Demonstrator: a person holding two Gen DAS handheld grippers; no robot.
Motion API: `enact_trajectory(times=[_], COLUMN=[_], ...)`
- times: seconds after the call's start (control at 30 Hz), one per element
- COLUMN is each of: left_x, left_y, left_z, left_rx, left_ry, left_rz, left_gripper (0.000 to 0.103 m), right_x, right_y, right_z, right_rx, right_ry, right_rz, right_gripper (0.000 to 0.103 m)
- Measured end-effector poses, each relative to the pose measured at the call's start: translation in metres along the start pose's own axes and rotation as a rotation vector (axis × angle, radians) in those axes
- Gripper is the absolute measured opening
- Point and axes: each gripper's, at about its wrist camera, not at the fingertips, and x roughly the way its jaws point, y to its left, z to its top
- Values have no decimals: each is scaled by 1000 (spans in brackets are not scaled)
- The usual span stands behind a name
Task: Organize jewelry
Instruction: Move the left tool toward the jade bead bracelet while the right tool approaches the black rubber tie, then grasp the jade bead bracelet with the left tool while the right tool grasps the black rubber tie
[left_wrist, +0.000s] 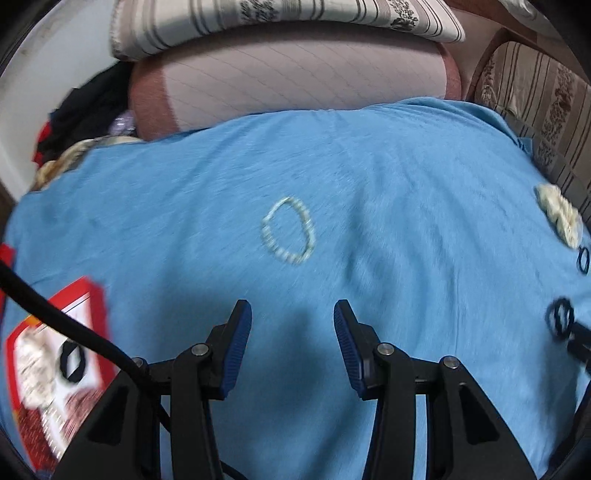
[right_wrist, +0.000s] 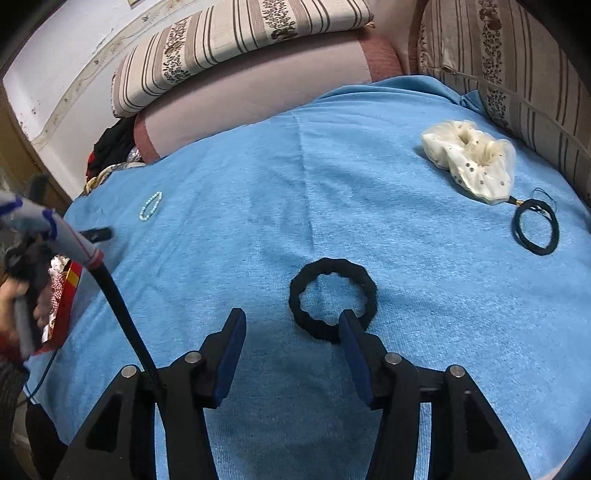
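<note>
Presently: one bead bracelet (left_wrist: 289, 230), one white scrunchie (right_wrist: 471, 158), three black hair ties (right_wrist: 331, 298) (box (left_wrist: 55, 354) print unreadable, eight o'clock); left gripper (left_wrist: 292, 317) and right gripper (right_wrist: 292, 325) both gape, empty.

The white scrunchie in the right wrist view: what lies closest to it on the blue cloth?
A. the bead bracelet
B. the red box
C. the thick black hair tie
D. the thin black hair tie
D: the thin black hair tie lies right beside the white scrunchie, while the other things are farther off.
</note>
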Motion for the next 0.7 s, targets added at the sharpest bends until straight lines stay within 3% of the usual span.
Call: enact_trajectory(times=[0.27, 0.47, 0.7], left_x=[58, 69, 76], left_y=[-10, -3, -8], left_z=[33, 42, 52], left_rx=[-10, -32, 26], left_ry=[65, 53, 57], left_rz=[-121, -163, -126], left_gripper=[49, 52, 51], right_x=[12, 26, 38], right_y=[-4, 0, 18], right_z=[3, 10, 10], right_rx=[-42, -80, -182], right_ry=[-8, 5, 18], right_rz=[-31, -58, -97], right_gripper=[59, 59, 59])
